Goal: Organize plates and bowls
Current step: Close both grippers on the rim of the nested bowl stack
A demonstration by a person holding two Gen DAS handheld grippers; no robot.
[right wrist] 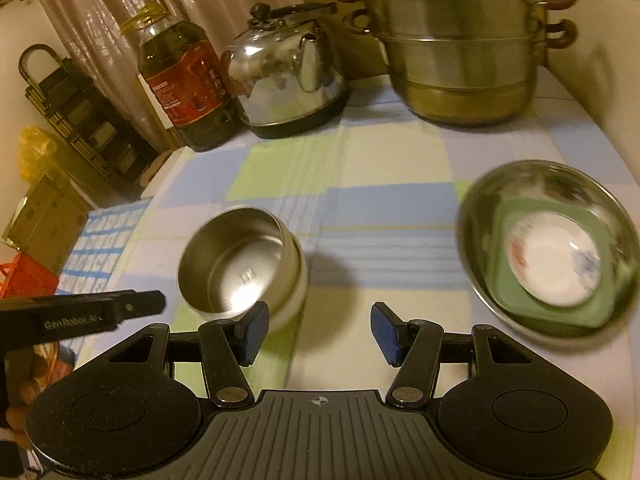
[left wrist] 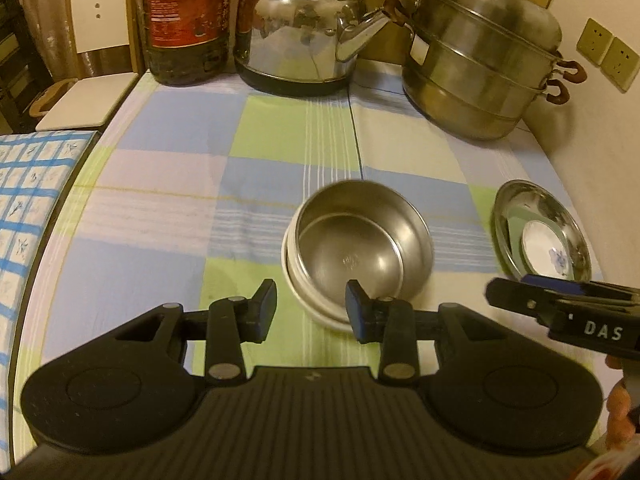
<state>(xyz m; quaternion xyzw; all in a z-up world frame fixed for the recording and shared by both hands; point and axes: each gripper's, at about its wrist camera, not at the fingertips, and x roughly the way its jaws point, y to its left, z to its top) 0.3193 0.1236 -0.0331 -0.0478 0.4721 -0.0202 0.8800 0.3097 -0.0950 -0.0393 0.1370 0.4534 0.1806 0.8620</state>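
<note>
Both grippers (left wrist: 311, 310) (right wrist: 316, 332) empty, fingers apart; steel bowl (left wrist: 360, 236) prob. nested in white bowl (left wrist: 298, 284).

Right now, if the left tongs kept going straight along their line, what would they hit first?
Probably the near rim of the steel bowl nested in a white bowl. The left tongs stand open and empty just short of it; depth is uncertain.

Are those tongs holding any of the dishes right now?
No. The left tongs and right tongs both stand open with nothing between them; the steel bowl sits on the table, untouched.
</note>
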